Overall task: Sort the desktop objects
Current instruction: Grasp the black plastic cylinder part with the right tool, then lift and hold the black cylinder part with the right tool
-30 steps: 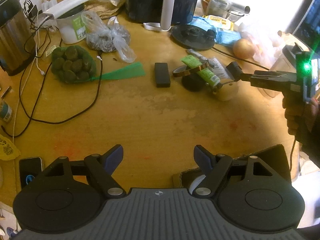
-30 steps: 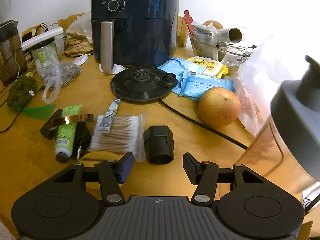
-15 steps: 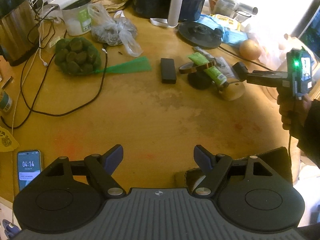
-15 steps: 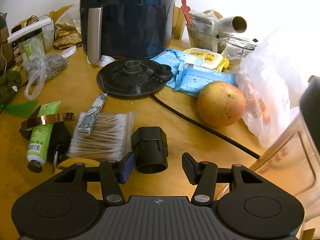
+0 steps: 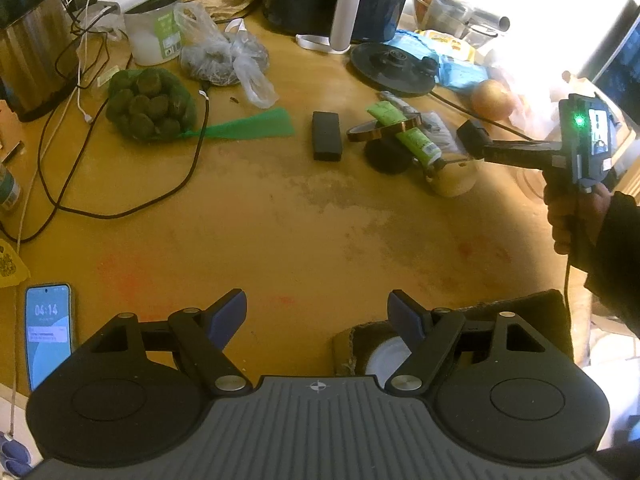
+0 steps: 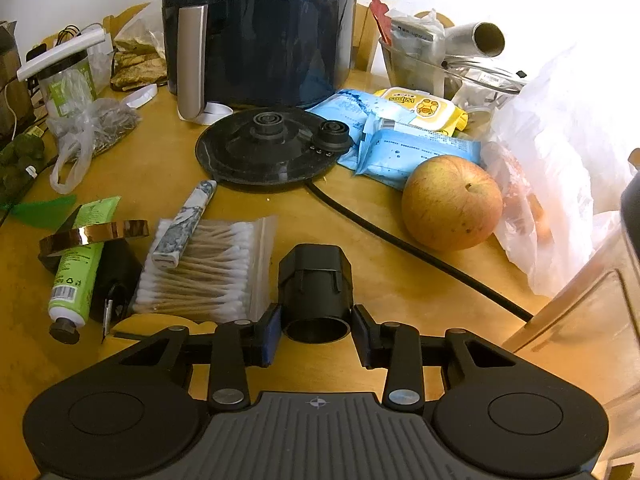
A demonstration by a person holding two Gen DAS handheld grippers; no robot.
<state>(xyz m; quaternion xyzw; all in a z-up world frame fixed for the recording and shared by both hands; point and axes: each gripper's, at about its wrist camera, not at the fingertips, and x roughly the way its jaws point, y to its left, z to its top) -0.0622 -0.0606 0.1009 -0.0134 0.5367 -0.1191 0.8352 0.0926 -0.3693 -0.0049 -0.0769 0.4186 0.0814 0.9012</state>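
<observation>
right gripper [image 6: 316, 334]: jaws closing around black cylindrical cap [image 6: 316, 294], near centre of table [image 6: 400, 292], right of cotton swab bag [image 6: 208, 264]; pads look just touching | left gripper [image 5: 318, 316]: wide, empty | risk: round cap may roll or squirt out if pinched off-centre

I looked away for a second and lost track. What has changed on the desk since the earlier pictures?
The right tool came forward and down over the black cap, and its jaws are closing, with the cap's open end now between them; the pads look to be at its sides. The left tool stayed open over bare table. The apple, cotton swabs and green tube lie as before.
</observation>
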